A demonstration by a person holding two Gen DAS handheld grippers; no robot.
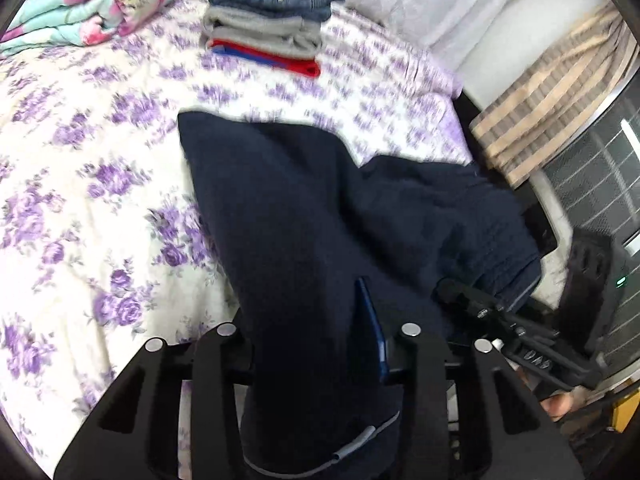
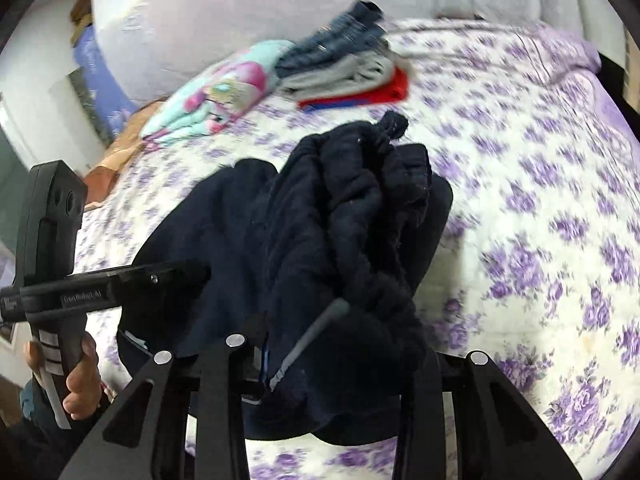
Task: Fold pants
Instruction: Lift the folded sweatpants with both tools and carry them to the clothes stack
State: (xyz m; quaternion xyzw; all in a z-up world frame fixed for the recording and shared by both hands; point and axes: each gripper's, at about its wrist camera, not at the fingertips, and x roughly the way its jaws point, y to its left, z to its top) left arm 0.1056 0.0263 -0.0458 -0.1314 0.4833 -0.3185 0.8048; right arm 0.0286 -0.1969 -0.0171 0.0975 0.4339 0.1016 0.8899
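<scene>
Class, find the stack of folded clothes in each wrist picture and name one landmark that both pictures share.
Left wrist view: the stack of folded clothes sits at top centre on the bedspread, beyond the dark pants.
Right wrist view: the stack lies in the upper middle, tilted, beside the pastel blanket.
Shared landmark: the pastel floral blanket, just left of the stack in both.

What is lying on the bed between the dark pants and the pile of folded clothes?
Nothing visible. Both grippers, left and right, are closed on the dark pants. Only bare flowered bedsheet lies between the pants and the pile of folded clothes. The folded blanket is off to the side.
</scene>
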